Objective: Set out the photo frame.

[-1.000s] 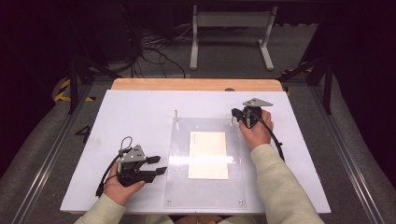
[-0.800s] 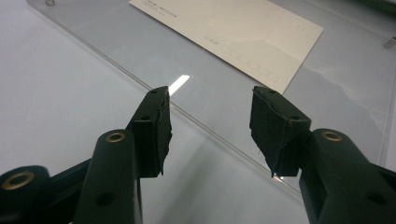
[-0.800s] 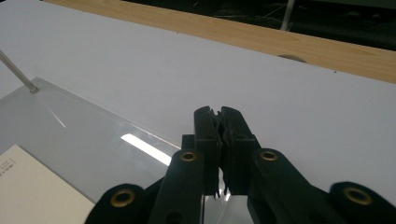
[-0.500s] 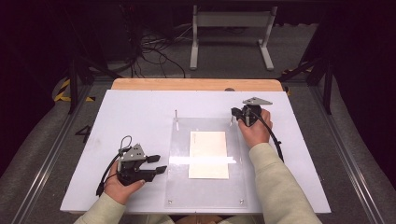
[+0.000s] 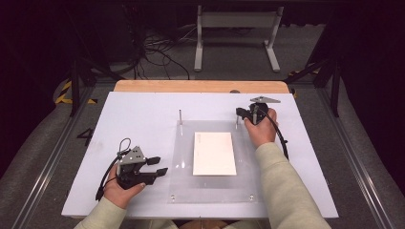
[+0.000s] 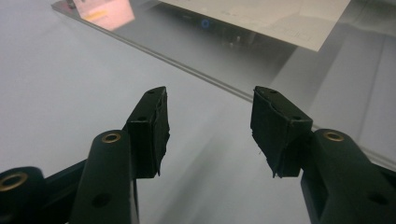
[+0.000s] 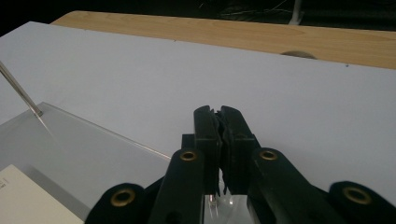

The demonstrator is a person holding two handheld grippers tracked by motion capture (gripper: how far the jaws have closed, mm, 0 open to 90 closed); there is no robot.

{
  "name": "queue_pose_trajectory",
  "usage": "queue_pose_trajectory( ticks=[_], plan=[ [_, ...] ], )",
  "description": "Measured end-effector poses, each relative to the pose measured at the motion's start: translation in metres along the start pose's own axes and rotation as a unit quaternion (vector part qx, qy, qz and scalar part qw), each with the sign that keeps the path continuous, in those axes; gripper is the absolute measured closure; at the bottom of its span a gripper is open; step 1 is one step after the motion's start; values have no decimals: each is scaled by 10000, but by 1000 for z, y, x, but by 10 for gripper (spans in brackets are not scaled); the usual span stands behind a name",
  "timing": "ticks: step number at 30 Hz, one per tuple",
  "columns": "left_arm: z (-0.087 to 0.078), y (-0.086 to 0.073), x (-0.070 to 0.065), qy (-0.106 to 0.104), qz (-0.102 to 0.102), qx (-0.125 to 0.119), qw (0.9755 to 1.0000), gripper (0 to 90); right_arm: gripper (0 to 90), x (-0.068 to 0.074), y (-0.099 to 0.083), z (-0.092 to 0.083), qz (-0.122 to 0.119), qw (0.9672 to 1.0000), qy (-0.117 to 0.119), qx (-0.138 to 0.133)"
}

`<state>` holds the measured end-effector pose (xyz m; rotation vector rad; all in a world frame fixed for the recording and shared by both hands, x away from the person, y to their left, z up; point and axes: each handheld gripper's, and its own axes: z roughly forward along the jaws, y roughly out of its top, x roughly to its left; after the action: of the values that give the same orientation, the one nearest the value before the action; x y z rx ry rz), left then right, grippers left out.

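A clear acrylic plate (image 5: pixel 181 162) lies in the middle of the white table, and a white card (image 5: pixel 214 153) rests on it. Thin metal pins stand at its far corners. My right gripper (image 5: pixel 239 113) is at the far right pin (image 5: pixel 237 121), its jaws pressed together around the pin's top. In the right gripper view the shut gripper (image 7: pixel 219 114) sits over the plate's corner, with the pin's foot (image 7: pixel 213 201) just below. My left gripper (image 5: pixel 160 166) rests left of the plate, open and empty. In the left gripper view the gripper (image 6: pixel 208 126) faces the plate's edge (image 6: pixel 224 56).
The far left pin (image 5: pixel 180 116) stands free, also visible as a slanted rod (image 7: pixel 21 93). A wooden strip (image 5: pixel 200 86) borders the table's far edge. Cables and a white stand (image 5: pixel 236 28) lie on the floor beyond. Bare white table (image 5: pixel 138 119) surrounds the plate.
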<state>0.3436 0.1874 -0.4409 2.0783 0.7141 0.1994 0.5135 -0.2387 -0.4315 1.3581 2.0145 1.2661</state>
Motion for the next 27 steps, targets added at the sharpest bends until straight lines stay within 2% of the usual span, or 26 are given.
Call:
queue_pose_trajectory(
  ticks=[6,9,11,15,19,23,27],
  plan=[
    [-1,-1,-2,-4,34,58,10000,475,863,-6,2,4,175,9997,155,9],
    [0,-1,-4,-7,124,104,9999,459,862,-9,2,6,282,9994,197,-9],
    [1,-1,-8,-33,211,125,9997,445,862,-11,1,7,332,9991,245,-44],
    [-1,2,-16,27,487,3,9988,400,862,-13,1,9,375,9988,302,-57],
    [-3,6,-27,295,839,-199,9958,352,862,-15,2,10,392,9986,366,-16],
    [-2,10,-33,449,994,-355,9934,336,862,-16,3,11,431,9984,370,7],
    [-4,15,-40,678,1171,-612,9889,324,862,-17,3,12,510,9979,398,-19]
  ],
)
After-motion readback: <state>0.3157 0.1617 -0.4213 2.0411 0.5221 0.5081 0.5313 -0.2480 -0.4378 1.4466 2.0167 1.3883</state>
